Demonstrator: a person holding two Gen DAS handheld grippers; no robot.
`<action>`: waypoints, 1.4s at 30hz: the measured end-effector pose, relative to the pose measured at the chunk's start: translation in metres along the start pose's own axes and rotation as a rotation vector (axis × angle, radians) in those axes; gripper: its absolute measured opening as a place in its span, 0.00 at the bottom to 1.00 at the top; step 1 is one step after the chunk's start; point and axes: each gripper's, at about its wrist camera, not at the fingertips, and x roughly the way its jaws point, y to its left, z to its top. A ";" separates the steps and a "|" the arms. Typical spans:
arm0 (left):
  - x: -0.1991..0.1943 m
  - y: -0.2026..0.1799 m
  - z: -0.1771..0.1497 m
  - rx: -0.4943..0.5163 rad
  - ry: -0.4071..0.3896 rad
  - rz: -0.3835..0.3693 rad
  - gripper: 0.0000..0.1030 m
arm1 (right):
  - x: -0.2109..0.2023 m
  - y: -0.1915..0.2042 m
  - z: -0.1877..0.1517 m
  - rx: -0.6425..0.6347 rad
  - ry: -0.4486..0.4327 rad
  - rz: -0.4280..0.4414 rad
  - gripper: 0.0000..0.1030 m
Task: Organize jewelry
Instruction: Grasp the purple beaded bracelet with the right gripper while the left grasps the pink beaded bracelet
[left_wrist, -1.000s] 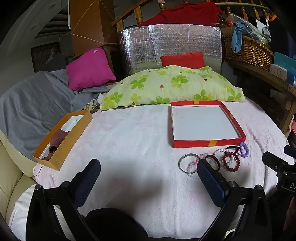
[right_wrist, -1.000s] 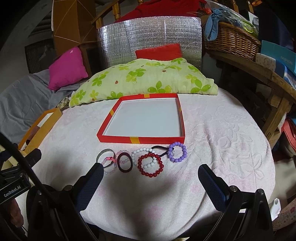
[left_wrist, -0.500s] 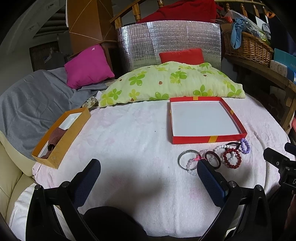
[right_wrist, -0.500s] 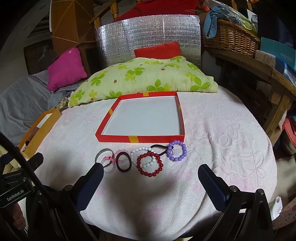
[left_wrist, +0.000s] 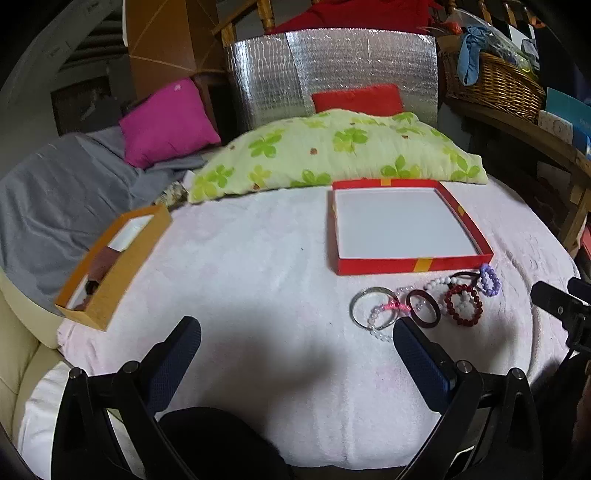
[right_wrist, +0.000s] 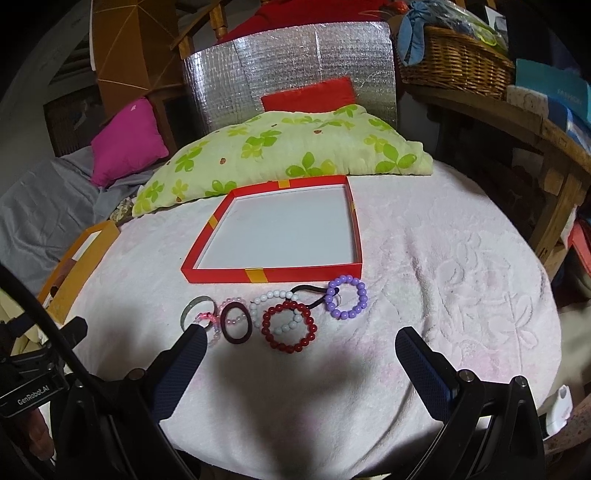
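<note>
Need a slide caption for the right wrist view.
Open right gripper hovers over bracelets lined up before an empty red box.

The right gripper's left fingertip (right_wrist: 194, 338) hides part of the clear beaded bracelet (right_wrist: 216, 334); contents of the orange cardboard box (left_wrist: 110, 266) stay indistinct.
</note>
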 end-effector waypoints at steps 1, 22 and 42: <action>0.006 0.001 0.000 -0.006 0.016 -0.025 1.00 | 0.005 -0.006 0.001 0.006 0.005 0.023 1.00; 0.136 -0.007 -0.010 -0.018 0.258 -0.314 0.72 | 0.127 -0.049 0.021 0.124 0.201 0.153 0.38; 0.166 -0.055 0.005 0.134 0.262 -0.516 0.19 | 0.133 -0.067 0.022 0.216 0.172 0.208 0.11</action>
